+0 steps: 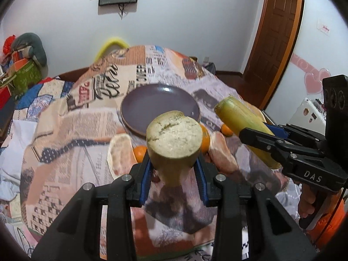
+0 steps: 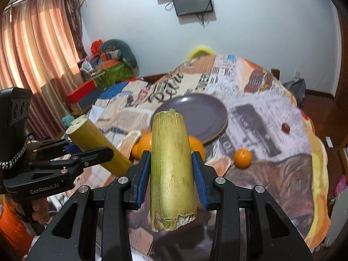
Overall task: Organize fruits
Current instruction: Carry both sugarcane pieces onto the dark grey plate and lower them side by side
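We see each claw pinching a yellow-green sugarcane piece: left claw (image 1: 174, 169) holds the left piece (image 1: 174, 139), its pale fibrous cut end toward us; right claw (image 2: 171, 169) holds the right piece (image 2: 171, 169), pointing away toward the plate (image 2: 208, 113).

The left sugarcane piece (image 1: 174, 139) is showing a rough, fibrous cut face; the right sugarcane piece (image 2: 170, 169) is showing a waxy, streaked rind with a frayed end. Both black grippers are looking like matt plastic with ribbed blue pads (image 2: 196, 174) and shiny metal pins. The plate (image 1: 152, 106) is gleaming, smoothly glazed, on a printed cloth cover (image 1: 76, 130).
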Motion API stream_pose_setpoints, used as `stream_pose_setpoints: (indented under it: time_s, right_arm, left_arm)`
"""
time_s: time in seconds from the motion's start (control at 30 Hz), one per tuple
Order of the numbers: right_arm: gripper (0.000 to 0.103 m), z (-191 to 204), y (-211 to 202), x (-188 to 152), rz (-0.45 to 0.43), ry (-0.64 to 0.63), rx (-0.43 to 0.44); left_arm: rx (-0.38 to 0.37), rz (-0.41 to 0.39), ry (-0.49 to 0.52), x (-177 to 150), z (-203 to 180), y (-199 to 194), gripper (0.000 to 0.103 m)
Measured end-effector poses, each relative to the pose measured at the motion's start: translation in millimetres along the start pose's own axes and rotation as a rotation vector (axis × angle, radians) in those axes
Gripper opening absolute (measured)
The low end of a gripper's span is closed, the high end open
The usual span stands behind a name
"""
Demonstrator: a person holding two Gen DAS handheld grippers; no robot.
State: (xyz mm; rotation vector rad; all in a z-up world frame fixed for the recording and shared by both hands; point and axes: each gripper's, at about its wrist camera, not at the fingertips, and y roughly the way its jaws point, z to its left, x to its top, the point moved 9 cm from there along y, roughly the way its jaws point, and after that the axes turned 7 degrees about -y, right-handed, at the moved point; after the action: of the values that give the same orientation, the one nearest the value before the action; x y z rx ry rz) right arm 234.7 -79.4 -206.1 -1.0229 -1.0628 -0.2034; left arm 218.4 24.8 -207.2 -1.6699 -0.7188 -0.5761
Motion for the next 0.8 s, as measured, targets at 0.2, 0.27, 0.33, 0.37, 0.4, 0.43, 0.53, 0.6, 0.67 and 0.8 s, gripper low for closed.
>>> stream_pose_setpoints:
  time_s: [0.2, 0.27, 0.33, 0.37, 0.4, 0.43, 0.53, 0.6, 0.67, 0.8]
  right_arm:
    - [0.035, -5, 0, 20, -0.047, -0.012, -0.018]
    - [0.035, -8, 2, 25, -0.058, -0.010, -0.023]
    - [0.035, -10, 6, 30, -0.066, -0.005, -0.024]
    - [0.035, -10, 7, 31, -0.068, -0.006, -0.024]
    - [0.035, -11, 10, 34, -0.069, -0.008, -0.026]
    - [0.035, -11, 11, 34, -0.071, -0.010, -0.027]
    - [0.035, -13, 18, 41, -0.077, -0.017, -0.036]
    - [0.035, -17, 23, 45, -0.079, -0.017, -0.041]
    - [0.035, -21, 29, 49, -0.080, -0.018, -0.048]
    - [0.035, -28, 40, 56, -0.077, -0.019, -0.058]
  left_arm:
    - [0.013, -0.041, 0.002, 22, 3, -1, 0.036]
    - [0.017, -0.053, -0.004, 29, 6, 0, 0.036]
    - [0.017, -0.061, -0.011, 34, 8, 1, 0.036]
    - [0.017, -0.064, -0.014, 38, 10, 3, 0.036]
    - [0.020, -0.066, -0.018, 41, 12, 5, 0.036]
    - [0.024, -0.070, -0.021, 45, 14, 8, 0.036]
    - [0.028, -0.074, -0.031, 54, 19, 14, 0.036]
    - [0.028, -0.075, -0.038, 59, 22, 20, 0.036]
    - [0.031, -0.074, -0.042, 64, 25, 26, 0.036]
    - [0.037, -0.066, -0.039, 72, 29, 42, 0.036]
